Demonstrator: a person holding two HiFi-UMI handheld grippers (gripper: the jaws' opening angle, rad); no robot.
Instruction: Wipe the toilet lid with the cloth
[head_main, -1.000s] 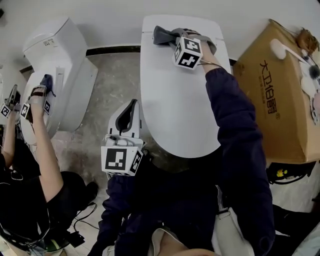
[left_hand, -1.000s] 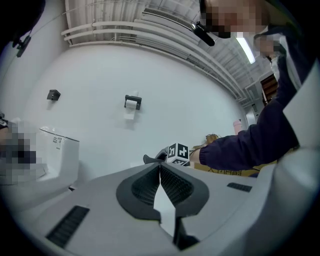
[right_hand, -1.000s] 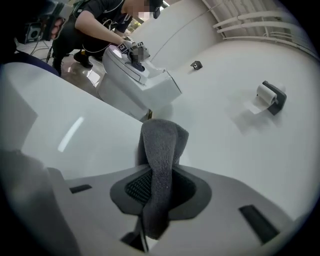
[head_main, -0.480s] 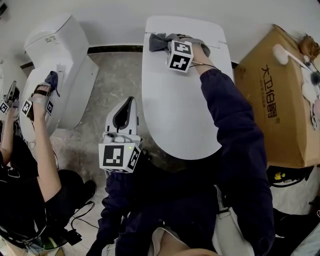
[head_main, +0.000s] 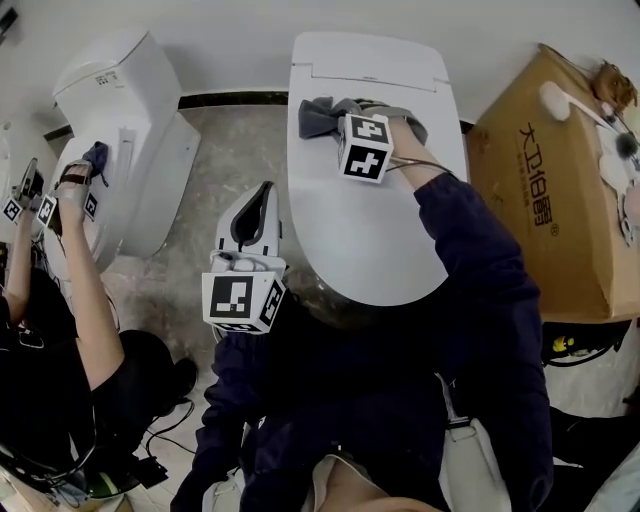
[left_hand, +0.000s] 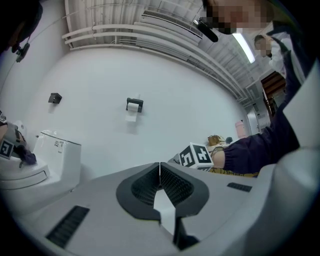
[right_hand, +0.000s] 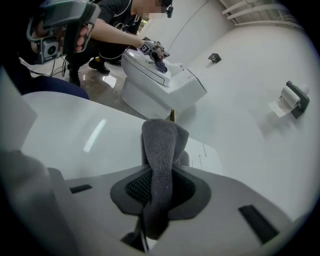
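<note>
1. White-walled washroom with a grey stone floor. Centre of head view: lid (head_main: 370, 230), shut flat over its bowl, so nothing inside on show.
2. On the far left part of lid, close to the hinge: cloth (head_main: 318, 117), grey, bunched, touching the white surface.
3. Clamped hard on that cloth: right gripper (right_hand: 159, 182), with a thick fold standing up between the jaws and the loose end spilling past the tips.
4. Probably held low and leaning forward to keep the loose end pressed flat for the stroke. Judged mid-wipe, with the near part of lid most likely yet to be covered.
5. Just off lid's left edge, nearer the body: left gripper (left_hand: 160, 175), jaws pressed together on nothing, aimed up at the wall. Likely parked there to stay out of the wiping path.
6. Right of lid: box (head_main: 540, 200), cardboard, top closed, contents hidden. Small oddments lying on its far right corner, too unclear to name.
7. Far left: second toilet (head_main: 110, 100), with another person (head_main: 60, 340) holding a dark rag on its lid.
</note>
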